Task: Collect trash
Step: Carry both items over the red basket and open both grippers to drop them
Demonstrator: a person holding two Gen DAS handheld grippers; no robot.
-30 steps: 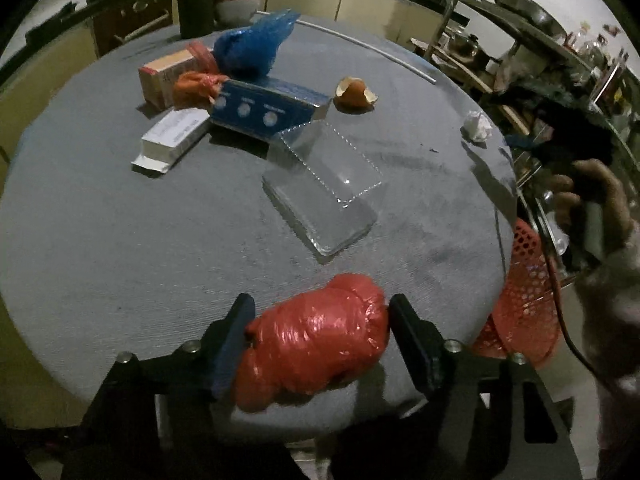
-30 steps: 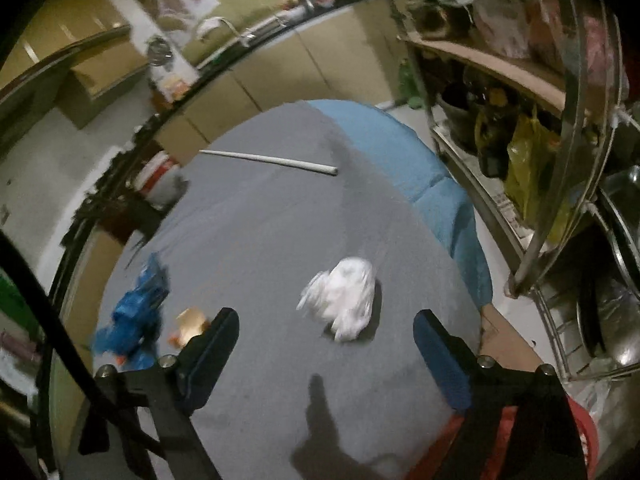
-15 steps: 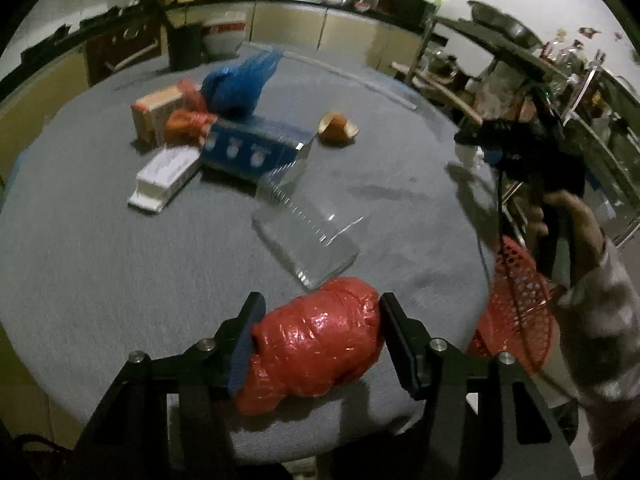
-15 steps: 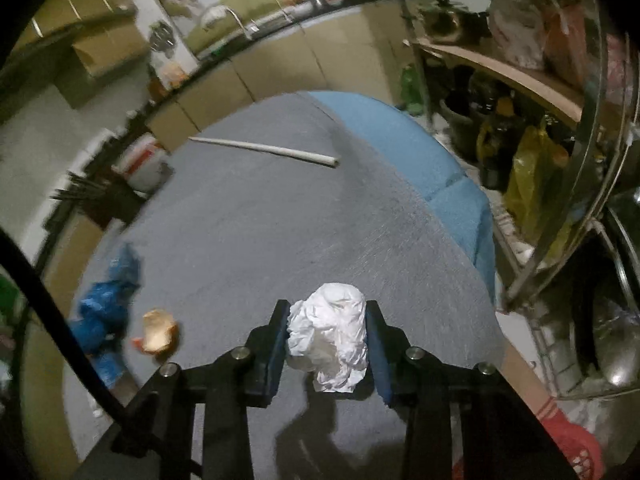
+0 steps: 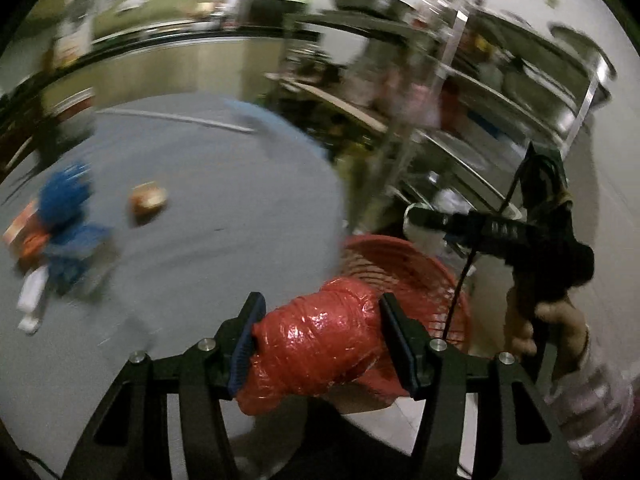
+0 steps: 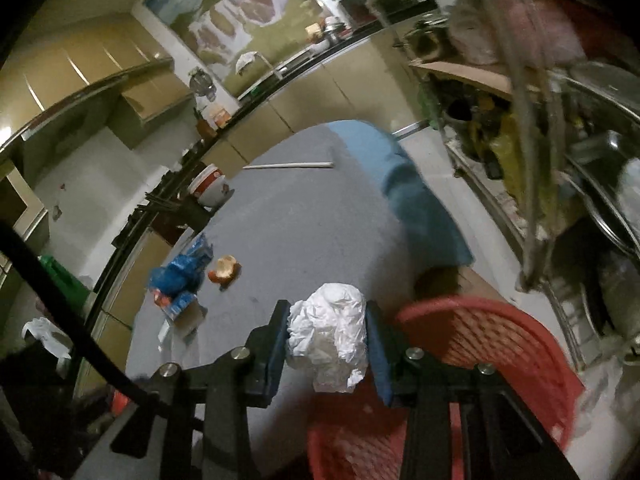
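My left gripper (image 5: 322, 340) is shut on a crumpled red plastic bag (image 5: 316, 340) and holds it off the table's edge, next to the red mesh basket (image 5: 404, 260) on the floor. My right gripper (image 6: 326, 344) is shut on a crumpled white paper wad (image 6: 332, 340) and holds it over the near rim of the same red basket (image 6: 480, 344). The right gripper also shows in the left wrist view (image 5: 416, 216), above the basket.
The round grey table (image 6: 300, 232) holds a blue bag (image 6: 180, 272), a blue box (image 6: 180, 304), an orange peel (image 6: 226, 270), a white box (image 5: 30, 300) and a white rod (image 6: 288, 165). Metal shelves (image 6: 540, 160) stand right of the basket.
Both grippers have swung right off the table to the red basket, each carrying its trash. The left wrist view is blurred from motion.
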